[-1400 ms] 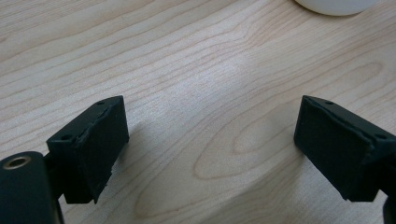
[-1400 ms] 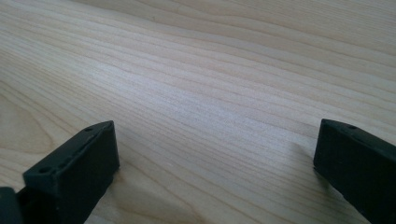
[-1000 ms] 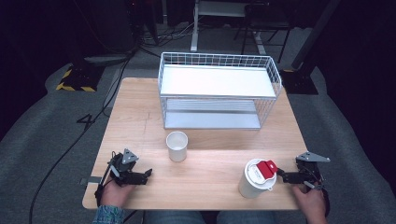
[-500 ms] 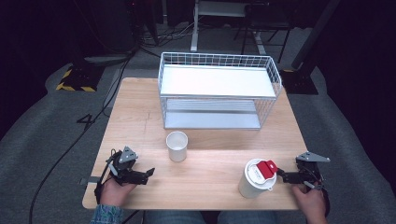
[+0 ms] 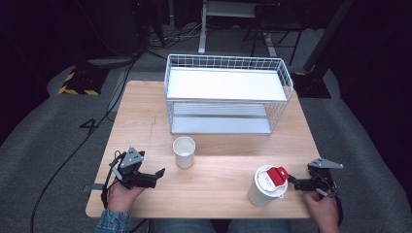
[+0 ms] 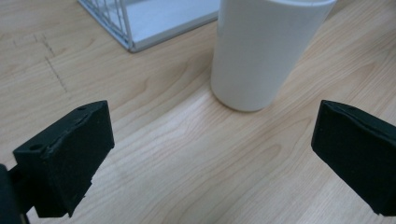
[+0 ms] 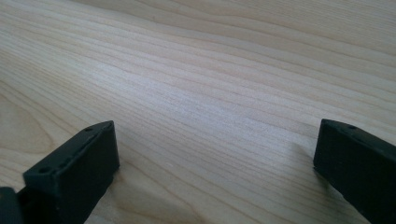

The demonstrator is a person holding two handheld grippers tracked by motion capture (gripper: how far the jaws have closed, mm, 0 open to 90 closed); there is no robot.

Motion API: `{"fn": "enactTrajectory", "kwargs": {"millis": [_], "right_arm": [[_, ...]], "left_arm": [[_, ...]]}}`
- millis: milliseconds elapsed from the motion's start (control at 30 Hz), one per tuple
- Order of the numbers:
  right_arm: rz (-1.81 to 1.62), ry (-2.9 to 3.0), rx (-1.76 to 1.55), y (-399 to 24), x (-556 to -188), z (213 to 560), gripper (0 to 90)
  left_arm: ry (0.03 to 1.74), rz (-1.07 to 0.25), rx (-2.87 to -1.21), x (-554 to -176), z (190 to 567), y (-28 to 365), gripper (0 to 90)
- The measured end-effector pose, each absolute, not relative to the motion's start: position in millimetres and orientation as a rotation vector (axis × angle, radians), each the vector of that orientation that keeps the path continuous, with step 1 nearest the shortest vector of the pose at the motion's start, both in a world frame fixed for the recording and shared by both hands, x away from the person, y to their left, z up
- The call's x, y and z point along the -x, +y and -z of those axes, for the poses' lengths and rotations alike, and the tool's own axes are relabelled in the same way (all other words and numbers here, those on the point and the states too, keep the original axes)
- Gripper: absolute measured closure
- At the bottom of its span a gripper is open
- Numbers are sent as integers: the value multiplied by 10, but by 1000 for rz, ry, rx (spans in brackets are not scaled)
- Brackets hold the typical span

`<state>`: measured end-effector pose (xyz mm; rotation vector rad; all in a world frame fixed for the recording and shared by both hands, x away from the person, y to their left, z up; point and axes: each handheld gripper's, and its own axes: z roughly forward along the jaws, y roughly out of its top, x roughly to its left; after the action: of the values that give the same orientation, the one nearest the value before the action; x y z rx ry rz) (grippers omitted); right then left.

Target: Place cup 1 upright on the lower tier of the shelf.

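Left claw [image 5: 158, 174], just opened wide and empty, points at the small white cup [image 5: 184, 152] standing upright mid-surface [image 5: 223, 174] before the wire rack [image 5: 228, 97], likely lining up a grasp, while right claw [image 5: 293, 183], also wide and empty, rests beside the lidded cup [image 5: 265, 187].

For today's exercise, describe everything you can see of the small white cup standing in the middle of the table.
The small white cup is a plain, lidless beaker with a smooth, matte wall, perhaps paper or plastic, tapering slightly toward the base. It stands upright and looks empty on the wooden table, just in front of the wire basket and apart from it. Nothing touches it. The left claw points toward it with jaws wide apart, short of its wall.
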<state>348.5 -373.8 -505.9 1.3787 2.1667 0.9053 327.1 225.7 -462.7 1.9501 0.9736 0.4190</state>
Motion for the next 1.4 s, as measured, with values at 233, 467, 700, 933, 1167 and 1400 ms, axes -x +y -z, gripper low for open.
{"fn": "enactTrajectory", "kwargs": {"millis": [233,467,700,933,1167,1400], "right_arm": [[-907,2168,-1377,-3738,-3485,5059,2],[-905,2164,-1382,-3734,-3481,5059,3],[-904,2163,-1381,-3733,-3481,5059,3],[-902,2160,-1382,-3732,-3479,5059,4],[-902,2160,-1382,-3732,-3479,5059,4],[-902,2160,-1383,-3732,-3479,5059,4]], "left_arm": [[913,-420,-1899,-3297,4574,2182,0],[863,-424,-1849,-3332,4575,2098,0],[825,-410,-1830,-3390,4604,2011,0],[794,-383,-1819,-3473,4637,1878,0],[791,-375,-1865,-3569,4712,1760,0],[797,-355,-1874,-3673,4763,1675,0]]}}
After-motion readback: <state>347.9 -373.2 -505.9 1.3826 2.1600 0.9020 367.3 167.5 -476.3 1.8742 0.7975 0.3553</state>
